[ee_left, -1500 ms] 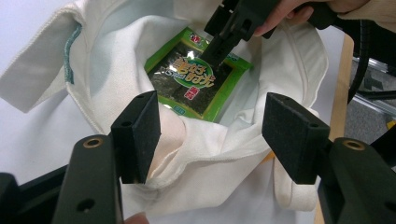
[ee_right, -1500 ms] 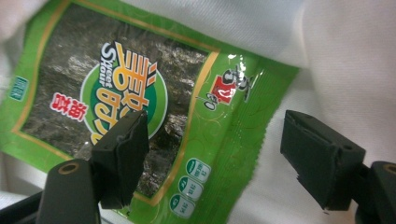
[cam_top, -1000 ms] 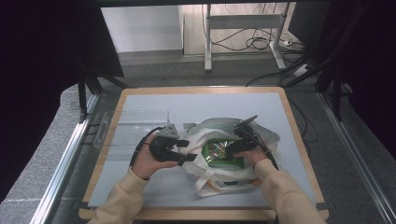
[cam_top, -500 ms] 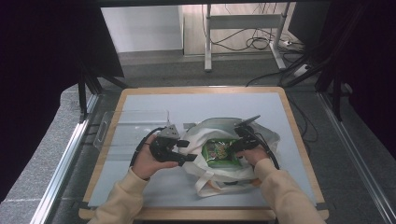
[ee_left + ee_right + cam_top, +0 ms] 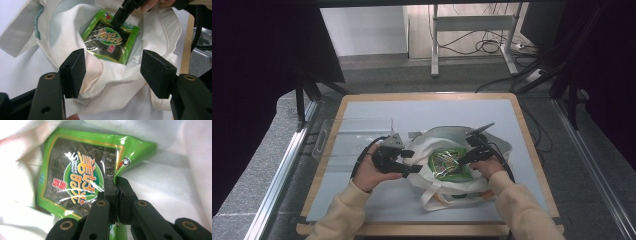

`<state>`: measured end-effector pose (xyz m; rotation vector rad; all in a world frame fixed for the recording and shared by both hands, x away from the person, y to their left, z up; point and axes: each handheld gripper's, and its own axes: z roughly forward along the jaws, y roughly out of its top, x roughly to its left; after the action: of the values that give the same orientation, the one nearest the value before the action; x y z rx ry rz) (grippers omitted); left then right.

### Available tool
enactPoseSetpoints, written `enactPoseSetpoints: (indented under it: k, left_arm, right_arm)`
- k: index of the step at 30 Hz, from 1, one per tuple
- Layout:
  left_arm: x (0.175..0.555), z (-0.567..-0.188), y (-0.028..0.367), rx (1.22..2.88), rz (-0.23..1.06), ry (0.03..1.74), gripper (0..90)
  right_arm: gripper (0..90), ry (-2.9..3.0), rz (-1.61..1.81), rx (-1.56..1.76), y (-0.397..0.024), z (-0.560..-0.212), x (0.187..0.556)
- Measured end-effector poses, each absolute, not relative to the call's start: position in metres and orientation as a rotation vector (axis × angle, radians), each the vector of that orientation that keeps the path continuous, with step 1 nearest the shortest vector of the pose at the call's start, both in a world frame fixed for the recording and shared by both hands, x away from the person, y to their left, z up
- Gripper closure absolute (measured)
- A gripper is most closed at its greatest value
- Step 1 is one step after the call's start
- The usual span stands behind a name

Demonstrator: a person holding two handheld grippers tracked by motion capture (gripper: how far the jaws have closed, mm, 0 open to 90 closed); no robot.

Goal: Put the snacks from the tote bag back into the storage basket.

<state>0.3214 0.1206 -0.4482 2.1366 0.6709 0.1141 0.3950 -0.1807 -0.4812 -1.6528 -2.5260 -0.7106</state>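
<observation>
A white cloth tote bag (image 5: 432, 150) lies open on the table, and a green snack packet (image 5: 448, 164) lies inside it. My right gripper (image 5: 463, 160) reaches into the bag from the right. Its jaws have just been closing and are now shut on the packet's (image 5: 75, 177) right edge, as the right gripper view (image 5: 116, 182) shows. My left gripper (image 5: 414, 162) sits at the bag's left rim. In the left gripper view its jaws stand wide (image 5: 113, 72) with the bunched rim (image 5: 107, 80) between them, and the right gripper (image 5: 117, 21) shows on the packet (image 5: 110, 42).
A clear plastic tray (image 5: 347, 135) lies on the grey table top (image 5: 412, 110) to the left of the bag. A wooden rim (image 5: 532, 150) borders the table. Beyond the far edge are metal frame legs and cables on the floor (image 5: 492, 45).
The right gripper's jaws have closed onto the packet's edge inside the bag. The left hand and the bag have stayed in place.
</observation>
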Motion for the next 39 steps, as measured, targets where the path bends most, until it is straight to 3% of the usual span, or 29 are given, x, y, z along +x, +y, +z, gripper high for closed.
enactPoseSetpoints:
  k: [22, 39]
  left_arm:
    - [0.322, -0.448, 0.122, 2.146, 0.119, 0.670, 36.6]
    - [0.322, -0.446, 0.125, 2.123, 0.118, 0.682, 36.3]
  right_arm:
    - [87.6, -2.699, -1.018, -1.591, -0.216, -0.423, 0.369]
    - [87.8, -2.756, -1.166, -1.469, -0.220, -0.401, 0.361]
